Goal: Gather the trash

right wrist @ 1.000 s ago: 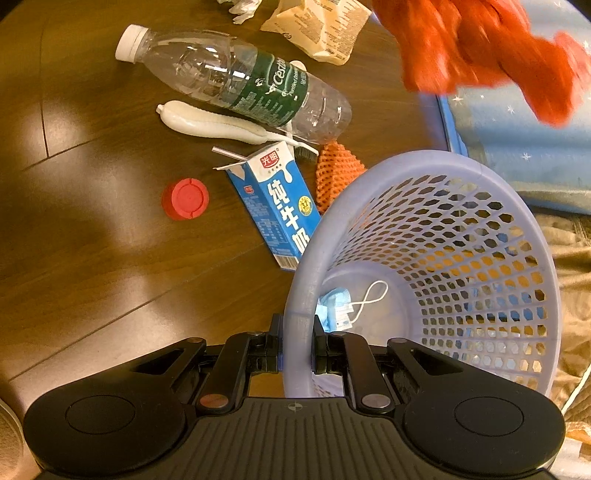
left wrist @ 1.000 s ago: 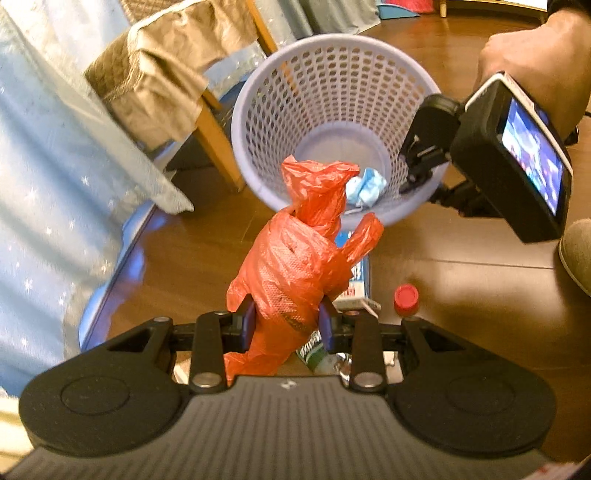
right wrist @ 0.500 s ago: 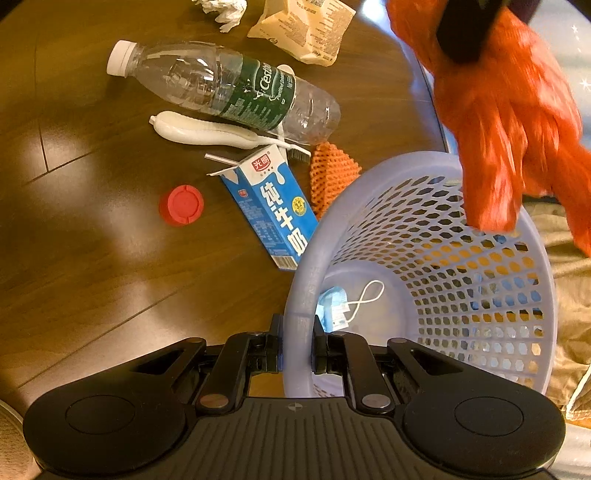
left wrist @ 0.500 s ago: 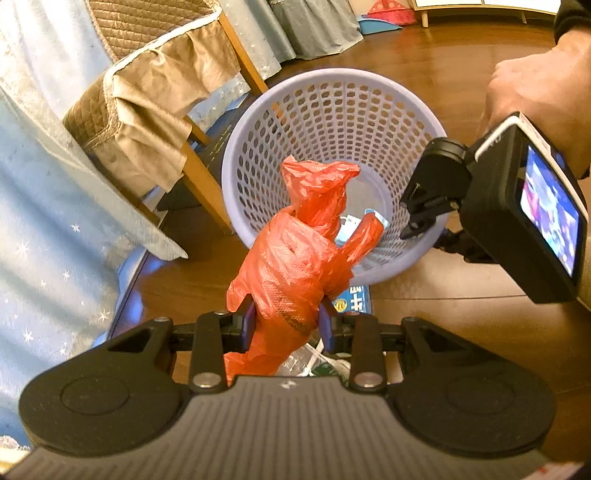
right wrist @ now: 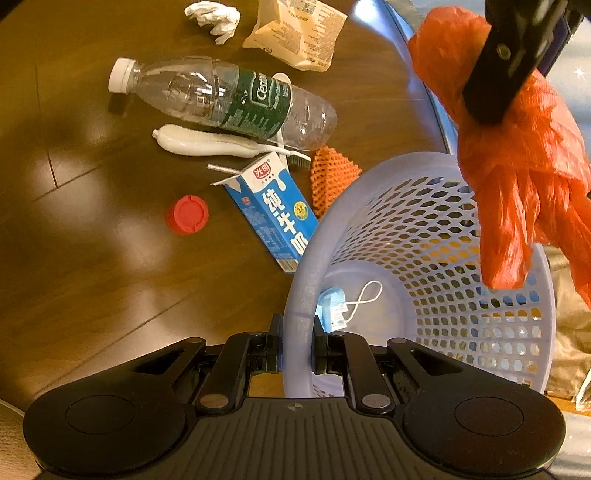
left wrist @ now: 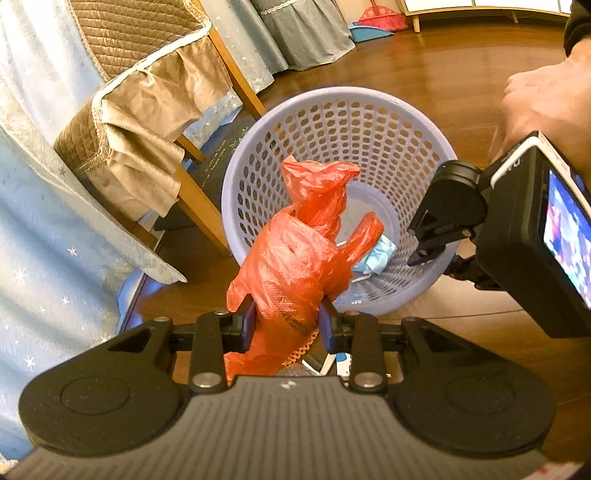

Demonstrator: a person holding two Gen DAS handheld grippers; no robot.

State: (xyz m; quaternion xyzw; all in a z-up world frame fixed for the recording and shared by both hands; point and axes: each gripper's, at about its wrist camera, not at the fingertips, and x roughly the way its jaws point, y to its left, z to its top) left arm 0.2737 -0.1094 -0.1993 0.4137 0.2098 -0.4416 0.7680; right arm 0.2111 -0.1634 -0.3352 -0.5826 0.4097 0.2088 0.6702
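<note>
My left gripper (left wrist: 286,325) is shut on a crumpled orange plastic bag (left wrist: 299,266), held over the mouth of the lilac mesh basket (left wrist: 369,110). The bag (right wrist: 517,147) hangs above the basket's opening in the right wrist view. My right gripper (right wrist: 297,350) is shut on the basket's near rim (right wrist: 299,321) and tilts it. A blue face mask (right wrist: 332,310) lies inside the basket. On the wooden floor lie a clear plastic bottle (right wrist: 229,99), a blue milk carton (right wrist: 273,210), a red cap (right wrist: 186,215), a white brush (right wrist: 210,142), an orange net (right wrist: 330,173), a beige wrapper (right wrist: 295,33) and a crumpled tissue (right wrist: 214,16).
A wooden chair with a quilted beige cover (left wrist: 140,99) stands left of the basket, beside a pale blue starred cloth (left wrist: 44,229). A person's hand (left wrist: 543,99) holds the right gripper's handle with its camera screen (left wrist: 565,236). A red broom (left wrist: 376,14) lies far back.
My left gripper has carried the orange bag forward, so it now hangs over the basket's opening. The right gripper and basket have kept still.
</note>
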